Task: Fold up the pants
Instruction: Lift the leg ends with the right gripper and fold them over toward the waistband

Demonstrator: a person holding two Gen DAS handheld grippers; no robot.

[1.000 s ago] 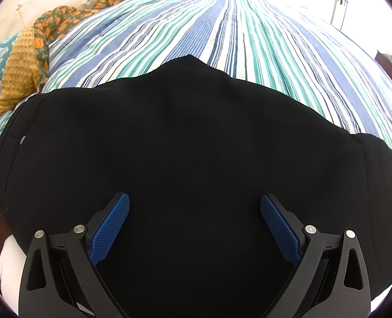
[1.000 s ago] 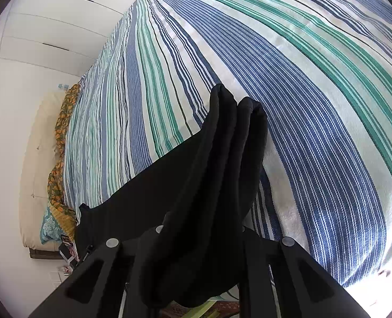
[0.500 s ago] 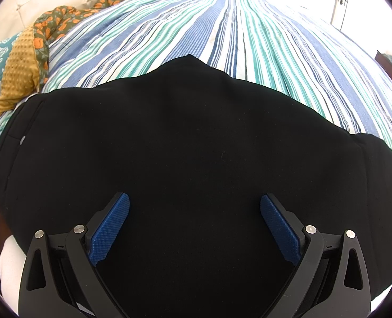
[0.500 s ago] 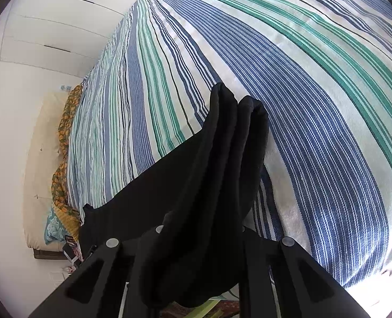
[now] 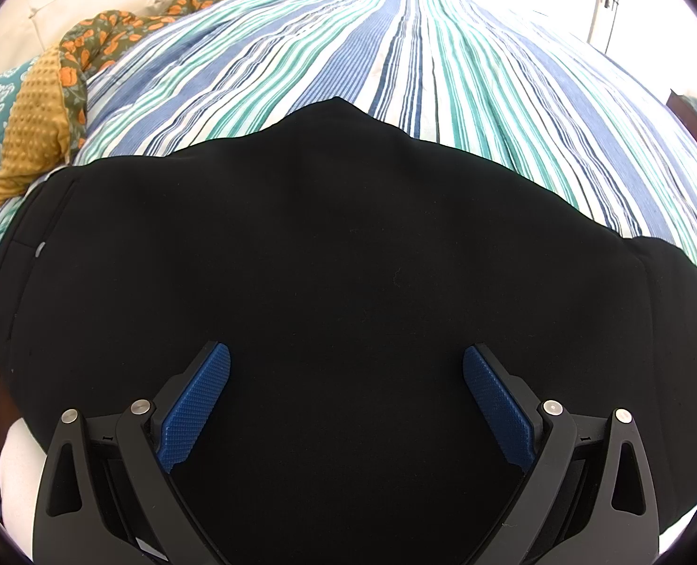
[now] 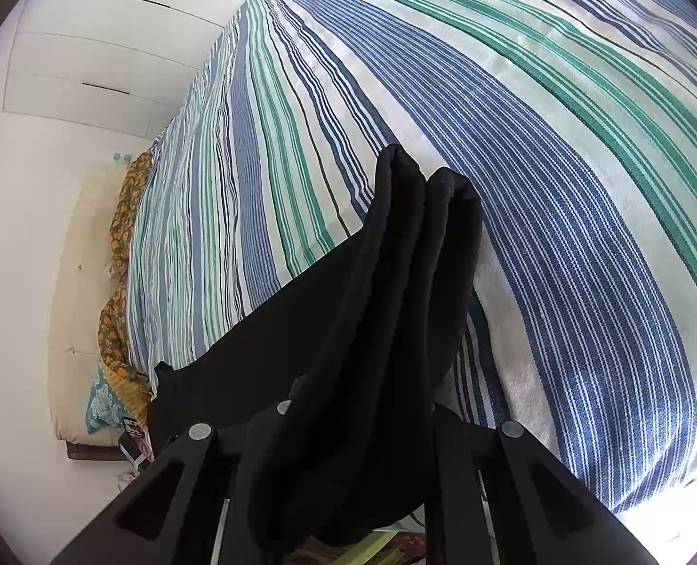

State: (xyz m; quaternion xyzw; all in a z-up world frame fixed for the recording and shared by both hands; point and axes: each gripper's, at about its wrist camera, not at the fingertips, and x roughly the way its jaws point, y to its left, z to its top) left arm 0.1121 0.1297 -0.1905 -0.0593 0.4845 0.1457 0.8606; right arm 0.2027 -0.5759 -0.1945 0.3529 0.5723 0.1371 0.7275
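Observation:
Black pants lie spread on a striped bed cover, filling the lower part of the left wrist view. My left gripper is open above the pants, its blue pads wide apart and empty. My right gripper is shut on a bunched fold of the black pants, which stands up between its fingers and hides the pads. The rest of the pants trails down to the left on the bed.
A yellow dotted cushion and an orange-flowered blanket lie at the far left of the bed. White wardrobe panels stand beyond the bed. The bed edge is at lower right in the right wrist view.
The right gripper has drifted slightly, still holding the fold of pants. The left gripper has not moved.

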